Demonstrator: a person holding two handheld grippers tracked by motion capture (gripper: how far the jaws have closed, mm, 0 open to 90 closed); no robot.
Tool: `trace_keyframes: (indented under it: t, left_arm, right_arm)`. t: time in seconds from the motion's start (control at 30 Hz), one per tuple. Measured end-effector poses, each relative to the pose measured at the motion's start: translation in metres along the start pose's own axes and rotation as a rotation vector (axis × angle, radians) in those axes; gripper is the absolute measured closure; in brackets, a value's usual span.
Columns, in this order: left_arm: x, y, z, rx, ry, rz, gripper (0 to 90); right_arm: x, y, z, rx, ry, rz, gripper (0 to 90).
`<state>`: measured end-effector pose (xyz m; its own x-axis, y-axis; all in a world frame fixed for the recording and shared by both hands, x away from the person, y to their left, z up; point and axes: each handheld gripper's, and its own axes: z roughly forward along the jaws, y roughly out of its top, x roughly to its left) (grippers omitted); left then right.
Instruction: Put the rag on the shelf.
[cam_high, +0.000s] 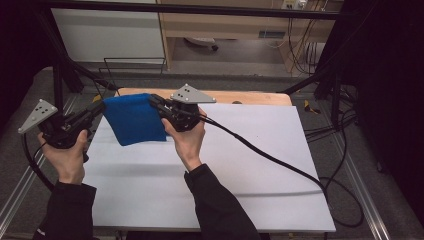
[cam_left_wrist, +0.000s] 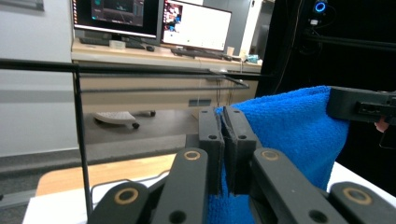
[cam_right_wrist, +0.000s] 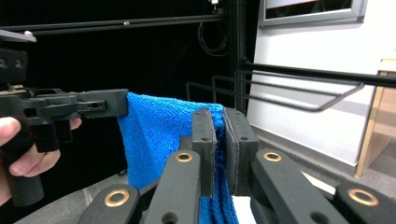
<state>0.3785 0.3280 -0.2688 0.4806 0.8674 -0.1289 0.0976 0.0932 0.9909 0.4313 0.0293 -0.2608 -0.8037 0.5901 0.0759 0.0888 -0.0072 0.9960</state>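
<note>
Left gripper view is showing the left claw (cam_left_wrist: 223, 140) pinching an upper corner of the blue towel (cam_left_wrist: 294, 126), its two black jaws pressing nearly together with the cloth's edge caught between them. From that claw the towel is stretching away to the right and hanging down below it, and at the far corner the right claw (cam_left_wrist: 332, 103) is holding the cloth.

Right gripper view is showing the right claw (cam_right_wrist: 219, 140) squeezing the other upper corner of the blue towel (cam_right_wrist: 159, 135), jaws almost meeting on the fabric. Beyond it, to the left, the left claw (cam_right_wrist: 125, 102) is gripping the opposite corner, with a hand (cam_right_wrist: 21, 154) wrapping around its grip.

In the high view the left claw (cam_high: 101, 106) and right claw (cam_high: 154, 101) are keeping the blue towel (cam_high: 134, 120) spread between them, its top edge running from one to the other and its lower edge hanging toward the white tabletop (cam_high: 250, 165) beneath. Past the claws a wire rack (cam_high: 135, 62) is standing at the tabletop's far side.
</note>
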Motion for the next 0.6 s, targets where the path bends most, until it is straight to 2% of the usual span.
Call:
trace_keyframes:
  t: [0.6]
  left_arm:
    - [0.013,0.037,0.009,-0.072,0.007,-0.004,86.8]
  right_arm:
    - [0.002,0.038,0.018,-0.070,-0.018,-0.030,84.2]
